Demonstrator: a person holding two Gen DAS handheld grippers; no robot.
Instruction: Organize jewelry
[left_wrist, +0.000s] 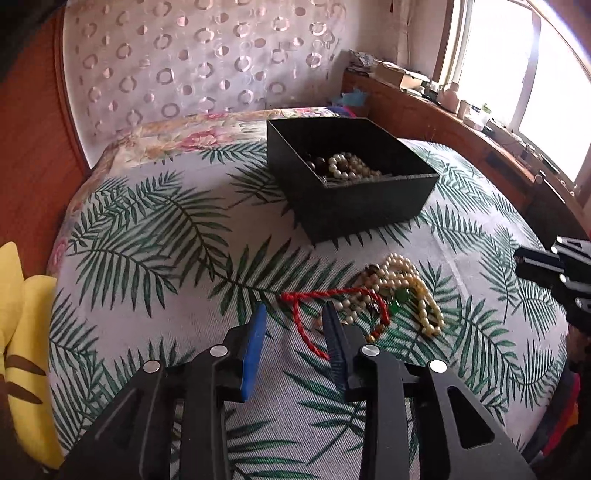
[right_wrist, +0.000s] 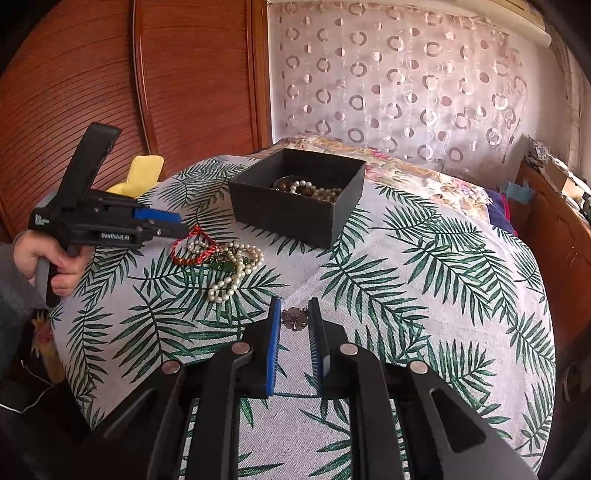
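Just ahead of my left tool (left_wrist: 295, 314), its fingers spread and empty, the red braided cord (left_wrist: 301, 321) loops between the tips on the bed (left_wrist: 155, 266); it is light, limp and grippy, so I'd pinch a single strand. My right tool (right_wrist: 294, 314) pinches a small dark flower-shaped ornament (right_wrist: 294, 318), which looks hard and slippery. Beyond the cord lies the tangled pearl strand (left_wrist: 406, 291), likely to drag its neighbours, and farthest the black box (left_wrist: 354, 206) holding beads.
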